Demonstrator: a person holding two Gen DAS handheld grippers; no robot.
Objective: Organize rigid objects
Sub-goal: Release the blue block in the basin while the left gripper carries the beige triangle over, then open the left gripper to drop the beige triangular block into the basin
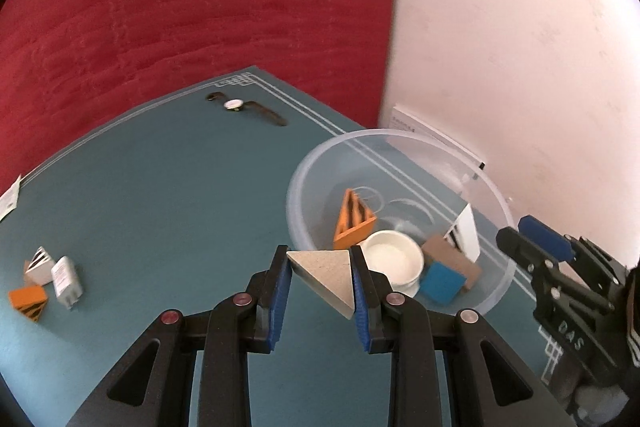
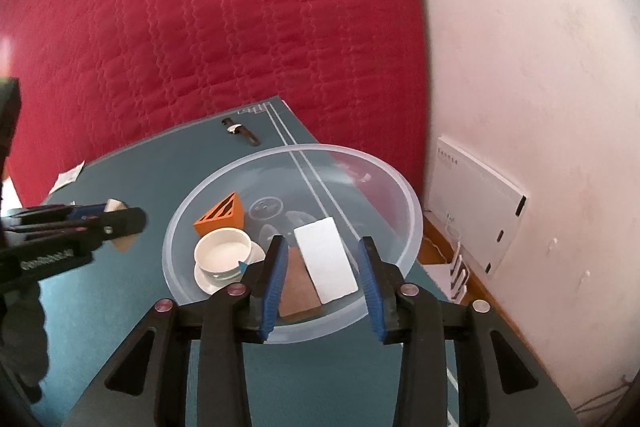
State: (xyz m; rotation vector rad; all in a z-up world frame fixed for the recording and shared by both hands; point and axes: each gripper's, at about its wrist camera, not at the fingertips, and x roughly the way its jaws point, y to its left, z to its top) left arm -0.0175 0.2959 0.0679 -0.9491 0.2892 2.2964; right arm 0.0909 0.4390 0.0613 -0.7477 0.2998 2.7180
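Note:
My left gripper (image 1: pixel 320 259) is shut on a pale beige triangular block (image 1: pixel 326 279), held above the teal mat just left of a clear plastic bowl (image 1: pixel 400 135). In the bowl lie an orange striped wedge (image 1: pixel 354 219), a white cup on a saucer (image 1: pixel 394 259), a blue block (image 1: pixel 442 281) and a brown block (image 1: pixel 452 255). In the right wrist view my right gripper (image 2: pixel 322 243) stands open over the bowl (image 2: pixel 304 149). A white block (image 2: pixel 324 259) leans on the brown block (image 2: pixel 298 287) between its fingers, with gaps to both pads. The left gripper (image 2: pixel 124 219) shows at the left.
A wristwatch (image 1: pixel 240 105) lies at the mat's far edge. At the mat's left sit a white striped wedge (image 1: pixel 40 259), a white adapter (image 1: pixel 66 281) and an orange striped block (image 1: pixel 28 301). A white box (image 2: pixel 480 195) leans on the wall at the right. Red quilt lies behind.

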